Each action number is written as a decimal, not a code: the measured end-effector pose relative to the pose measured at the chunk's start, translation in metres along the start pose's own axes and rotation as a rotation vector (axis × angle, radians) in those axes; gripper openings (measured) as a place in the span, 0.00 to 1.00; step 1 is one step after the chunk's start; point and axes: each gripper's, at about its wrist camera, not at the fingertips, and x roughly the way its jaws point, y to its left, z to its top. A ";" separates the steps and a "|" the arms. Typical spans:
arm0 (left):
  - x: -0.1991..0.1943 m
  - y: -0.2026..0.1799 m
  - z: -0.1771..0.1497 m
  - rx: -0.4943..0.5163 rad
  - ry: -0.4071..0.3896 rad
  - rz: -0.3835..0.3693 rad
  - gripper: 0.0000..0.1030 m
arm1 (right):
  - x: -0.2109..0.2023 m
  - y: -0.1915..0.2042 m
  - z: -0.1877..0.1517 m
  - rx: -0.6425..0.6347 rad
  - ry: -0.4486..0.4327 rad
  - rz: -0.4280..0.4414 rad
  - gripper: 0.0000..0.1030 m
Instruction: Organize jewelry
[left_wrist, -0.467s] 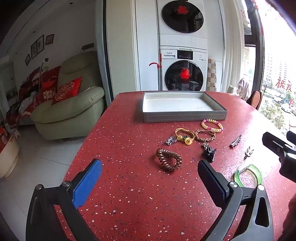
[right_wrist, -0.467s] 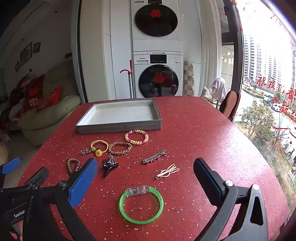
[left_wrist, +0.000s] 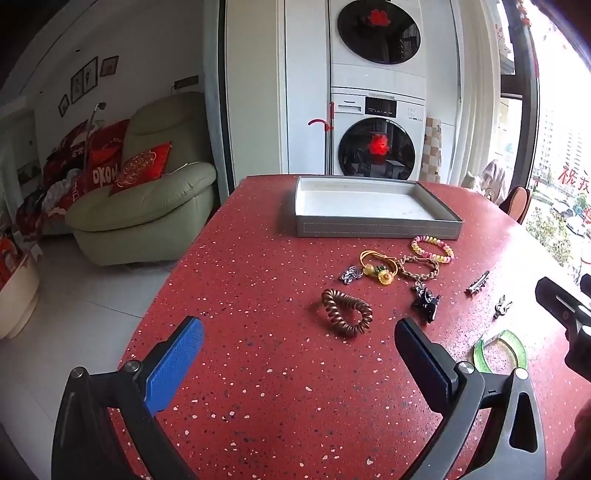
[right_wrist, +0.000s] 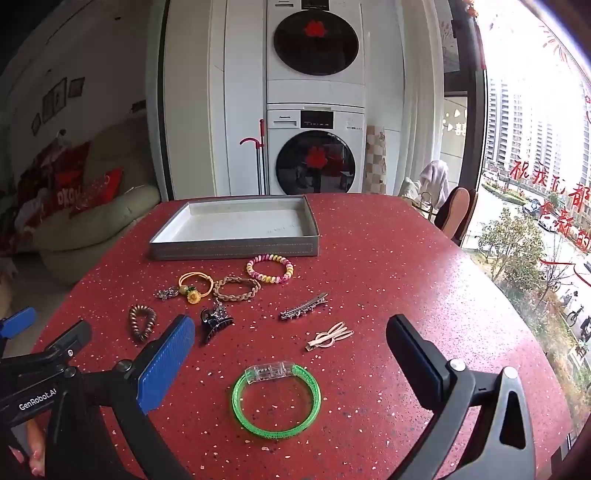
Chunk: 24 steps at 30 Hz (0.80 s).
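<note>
Jewelry lies scattered on the red speckled surface (right_wrist: 388, 258), nine loose pieces in all, below a shallow grey rectangular tray with a white floor (right_wrist: 236, 248) that sits in the upper middle of the right wrist view. Just under the tray's front wall sits one pink-and-yellow beaded bracelet (right_wrist: 270, 269); left of it, one tan braided bracelet (right_wrist: 236, 288), one yellow hair tie with a flower charm (right_wrist: 195, 284) and one small silver charm (right_wrist: 168, 293) run in a touching row. Lower left lies one brown spiral coil hair tie (right_wrist: 142, 322), and right of it one black claw hair clip (right_wrist: 215, 320). Toward the centre lie one silver rhinestone barrette (right_wrist: 303, 306) and one pale pink looped hair clip (right_wrist: 328, 336). One translucent green bangle with a clear clasp (right_wrist: 276, 398) lies at lower centre, between the fingers of the right claw (right_wrist: 291, 354), which stands wide apart and holds nothing. In the left wrist view the left claw (left_wrist: 299, 350) also stands wide apart and holds nothing, low in the frame, with the coil hair tie (left_wrist: 345, 312) just above its gap. There are two claws and one tray.
</note>
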 end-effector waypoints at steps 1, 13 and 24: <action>-0.003 0.000 0.000 0.001 -0.005 -0.001 1.00 | 0.001 -0.001 -0.001 0.023 0.000 0.014 1.00; -0.004 -0.001 -0.001 -0.007 -0.006 -0.002 1.00 | 0.000 -0.004 -0.002 0.023 -0.001 0.010 1.00; -0.006 0.002 0.001 -0.015 -0.008 -0.002 1.00 | -0.001 -0.003 -0.001 0.019 0.000 0.016 1.00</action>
